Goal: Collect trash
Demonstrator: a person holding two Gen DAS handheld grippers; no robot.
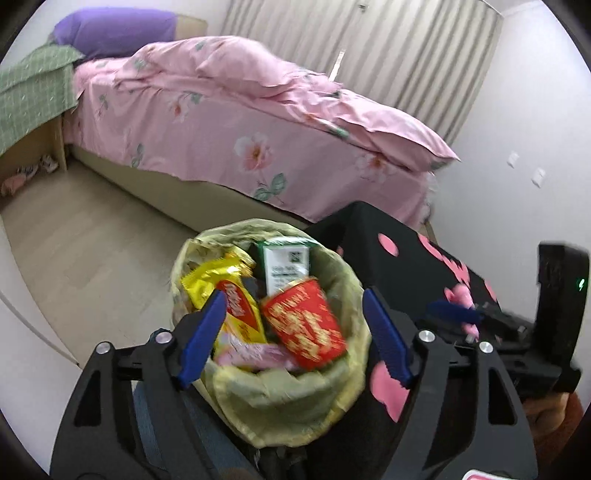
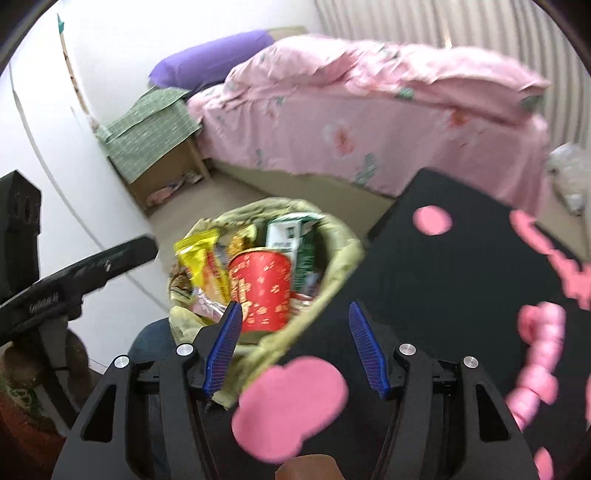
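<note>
The left tongs are spread wide, grasping nothing, above the lined trash bin. Inside it a red paper cup lies at centre, a yellow wrapper at 10 o'clock and what looks like a green-white carton at 12. The right tongs are likewise released over the black worktop.

A home bedroom — bed with pink floral bedding, purple pillow.
</note>
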